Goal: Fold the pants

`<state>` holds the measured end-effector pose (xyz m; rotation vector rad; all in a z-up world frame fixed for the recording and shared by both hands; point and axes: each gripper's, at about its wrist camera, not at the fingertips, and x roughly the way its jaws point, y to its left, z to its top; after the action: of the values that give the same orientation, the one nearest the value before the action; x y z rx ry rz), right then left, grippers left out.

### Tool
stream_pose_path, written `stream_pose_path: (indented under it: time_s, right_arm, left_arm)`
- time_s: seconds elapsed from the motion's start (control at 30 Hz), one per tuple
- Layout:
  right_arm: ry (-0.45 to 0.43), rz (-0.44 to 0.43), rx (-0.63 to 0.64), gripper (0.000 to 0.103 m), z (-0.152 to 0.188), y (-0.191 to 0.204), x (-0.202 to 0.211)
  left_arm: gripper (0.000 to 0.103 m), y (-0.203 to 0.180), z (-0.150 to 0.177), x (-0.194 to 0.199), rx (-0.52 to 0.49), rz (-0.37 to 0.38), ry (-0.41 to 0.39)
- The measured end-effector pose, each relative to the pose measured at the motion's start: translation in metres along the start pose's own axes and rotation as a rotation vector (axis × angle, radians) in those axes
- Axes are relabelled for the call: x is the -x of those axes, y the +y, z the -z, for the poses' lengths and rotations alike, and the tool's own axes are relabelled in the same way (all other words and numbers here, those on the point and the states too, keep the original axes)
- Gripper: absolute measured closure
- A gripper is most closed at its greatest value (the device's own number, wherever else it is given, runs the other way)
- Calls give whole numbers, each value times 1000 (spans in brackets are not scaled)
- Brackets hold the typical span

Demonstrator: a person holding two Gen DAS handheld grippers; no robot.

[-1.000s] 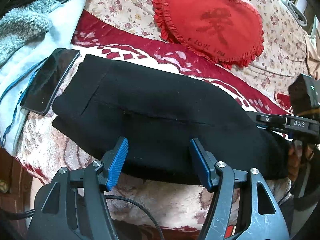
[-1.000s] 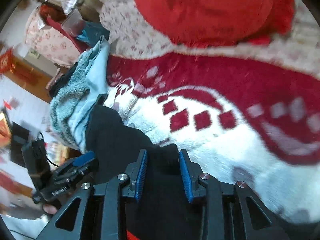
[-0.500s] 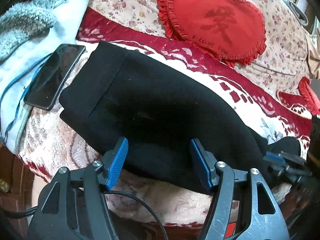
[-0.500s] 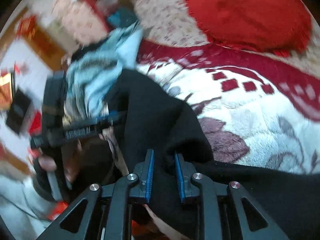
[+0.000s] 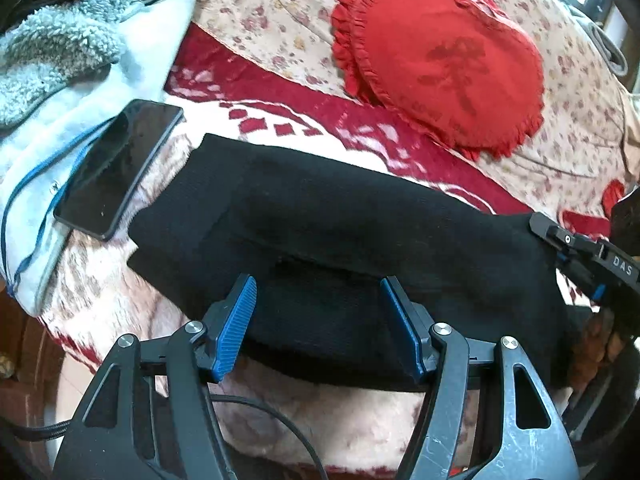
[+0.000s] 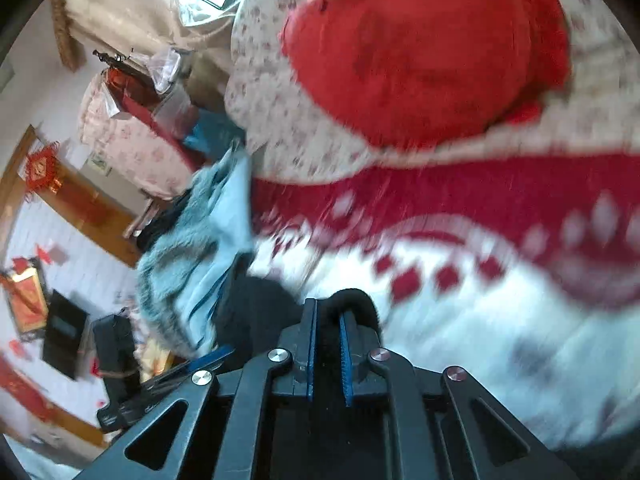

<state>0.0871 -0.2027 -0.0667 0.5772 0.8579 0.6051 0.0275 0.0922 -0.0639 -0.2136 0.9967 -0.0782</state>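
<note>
**Right gripper clamped on pants end; left gripper spread at the near edge**

Left gripper (image 5: 318, 322): black plastic frame, scuffed on the right-hand link, blue ribbed rubber pads (image 5: 236, 322) set wide apart with nothing between them. Both fingertips sit just over the near edge of the black pants (image 5: 360, 232).

Pants: matte knit, slightly fuzzy, folded into a long band lying crosswise on the blanket (image 5: 360, 416). One squared-off end lies near the phone (image 5: 120, 168); a layered step shows across the middle.

Right gripper (image 6: 328, 354): blue pads nearly together, pinching a rounded bulge of black pants fabric (image 6: 354, 300) that loops up over the fingertips. In the left view its body (image 5: 580, 248) meets the far right end of the band; white lettering "DAS" is readable on it.

Blanket: plush, white and pale pink with a dark red band and red diamond marks.

Heart-shaped cushion (image 5: 444, 60): red satin, ruffled edge, dark character printed at centre; smaller writing too blurred to read.

Phone: glossy black slab, screen dark, resting partly on a pale blue fleece-lined garment (image 5: 72, 60).

Right view is motion-blurred.
</note>
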Motion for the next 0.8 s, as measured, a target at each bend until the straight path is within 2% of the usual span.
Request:
stream_pose_path:
  time_s: [0.1,0.17,0.23,0.33,0.43,0.5,0.6,0.67,0.73,0.8]
  right_arm:
    - [54,109,63,95,-12,1,-22]
    - [81,219,127,96,-13,-3,-37]
    - [89,256,120,96,-12,-9,-47]
    - [96,247,93,95,-10,-15,-43]
    - [83,285,117,86,-7,-5,-18]
    - [72,268,154,85,-1,9,-3]
    - [113,165,231,76,21,40,7]
    - [148,112,303,72,42,62,3]
    - [195,92,385,70,63,82,-10]
    - [222,131,475,69,77,94,-23]
  left_arm:
    - [39,-1,-3,-10,-9,-26,-5]
    - [39,-1,-4,-14,-19,-30,6]
    - [39,-1,-4,-11,-41,-39,-3]
    - [39,4,-7,-7,-57,-56,-7]
    - [39,15,-8,3,-38,-47,-20]
    - [39,22,-7,8,-22,-44,-26]
    - [39,26,-6,13,0,-30,-27]
    - [39,25,-5,19,-7,-56,-43]
    - [39,25,-5,25,-15,-63,-57]
    - [39,28,-5,29,-8,-66,-63]
